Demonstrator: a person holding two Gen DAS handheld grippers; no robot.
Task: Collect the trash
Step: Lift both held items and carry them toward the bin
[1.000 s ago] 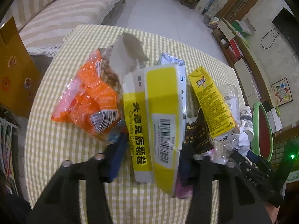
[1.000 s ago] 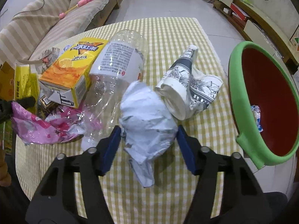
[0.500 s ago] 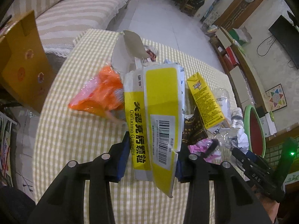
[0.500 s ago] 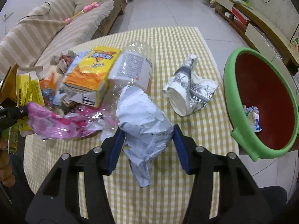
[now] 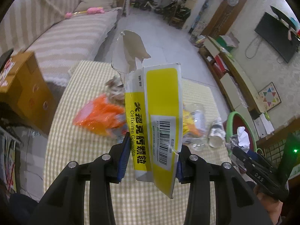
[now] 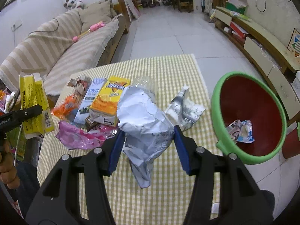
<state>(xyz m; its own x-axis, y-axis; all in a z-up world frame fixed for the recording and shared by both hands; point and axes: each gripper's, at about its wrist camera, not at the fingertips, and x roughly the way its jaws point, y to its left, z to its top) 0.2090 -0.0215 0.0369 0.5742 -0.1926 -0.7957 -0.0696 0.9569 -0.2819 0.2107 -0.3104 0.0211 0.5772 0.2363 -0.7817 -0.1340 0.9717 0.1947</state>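
Left gripper [image 5: 151,161]: clamped on yellow Cefixime carton [image 5: 159,116], lifted above the checked table [image 5: 78,150]. Right gripper [image 6: 147,146]: clamped on crumpled silver wrapper [image 6: 144,120]. I'd carry both fully over the green-rimmed bin [image 6: 281,112] before releasing.

Two wrist views above the checked surface [image 6: 168,196]

The surface is seen close from its near edge, facing the far sofa [image 5: 61,37]; litter and green bin [image 6: 281,123] are shared.

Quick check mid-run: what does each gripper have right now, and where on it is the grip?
The left gripper clamps the yellow medicine box across its lower end, by the barcode. The right gripper pinches the crumpled white wrapper across its middle.
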